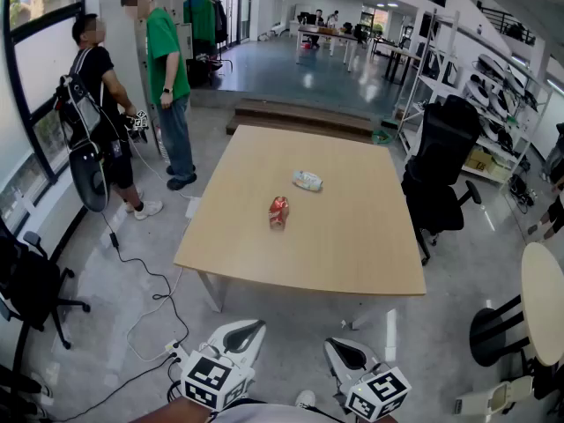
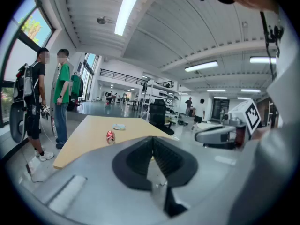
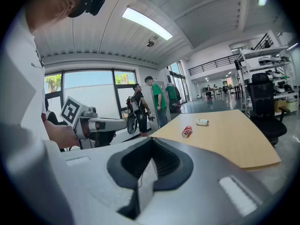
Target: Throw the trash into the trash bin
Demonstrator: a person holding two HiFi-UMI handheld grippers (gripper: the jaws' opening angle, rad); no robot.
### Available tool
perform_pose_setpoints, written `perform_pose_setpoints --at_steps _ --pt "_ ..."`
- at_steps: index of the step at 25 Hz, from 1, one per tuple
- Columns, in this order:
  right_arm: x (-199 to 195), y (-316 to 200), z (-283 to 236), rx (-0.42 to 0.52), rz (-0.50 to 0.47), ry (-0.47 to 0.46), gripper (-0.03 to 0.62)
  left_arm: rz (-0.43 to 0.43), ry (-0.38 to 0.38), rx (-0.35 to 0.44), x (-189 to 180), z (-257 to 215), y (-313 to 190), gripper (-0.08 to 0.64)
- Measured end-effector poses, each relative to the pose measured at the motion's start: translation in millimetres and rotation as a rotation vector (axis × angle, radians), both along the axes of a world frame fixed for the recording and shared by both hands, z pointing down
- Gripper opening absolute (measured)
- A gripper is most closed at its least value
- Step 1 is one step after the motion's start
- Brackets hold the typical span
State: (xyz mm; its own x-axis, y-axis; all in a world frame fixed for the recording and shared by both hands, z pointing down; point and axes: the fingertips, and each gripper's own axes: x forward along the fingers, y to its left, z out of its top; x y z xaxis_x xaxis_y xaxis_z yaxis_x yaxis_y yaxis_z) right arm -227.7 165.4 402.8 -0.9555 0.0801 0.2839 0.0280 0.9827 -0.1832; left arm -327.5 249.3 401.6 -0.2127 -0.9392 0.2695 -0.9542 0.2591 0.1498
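A crushed red can (image 1: 278,211) lies near the middle of the wooden table (image 1: 352,254), with a crumpled white wrapper (image 1: 307,181) just beyond it. Both show small in the left gripper view as the can (image 2: 110,136) and wrapper (image 2: 119,126), and in the right gripper view as the can (image 3: 187,131) and wrapper (image 3: 202,122). My left gripper (image 1: 248,332) and right gripper (image 1: 345,353) are held low in front of the table's near edge, well short of the trash. Each has its jaws shut with nothing between them. No trash bin is in view.
Two people (image 1: 167,77) stand at the table's left, one with a backpack (image 1: 77,104). Black office chairs (image 1: 441,161) sit at the right and another (image 1: 31,289) at the left. A cable (image 1: 145,280) trails over the floor. A round table (image 1: 542,302) stands at the right.
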Motion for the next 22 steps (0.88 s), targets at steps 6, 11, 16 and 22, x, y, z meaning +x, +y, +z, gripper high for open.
perform_pose_setpoints --at_steps 6,11,16,22 --pt "-0.2 1.3 2.9 -0.004 -0.001 0.007 0.002 0.007 0.003 -0.008 0.3 3.4 -1.9 0.008" --pt "1.8 0.8 -1.8 -0.066 0.002 -0.032 0.002 0.009 0.005 -0.009 2.1 5.8 -2.1 0.008" --pt "0.3 6.1 -4.3 -0.09 -0.013 -0.047 0.002 0.003 0.01 -0.011 3.1 6.5 0.6 0.008" --pt "3.6 5.3 1.8 -0.094 -0.001 -0.026 0.002 0.001 0.003 -0.013 6.8 7.1 3.4 0.008"
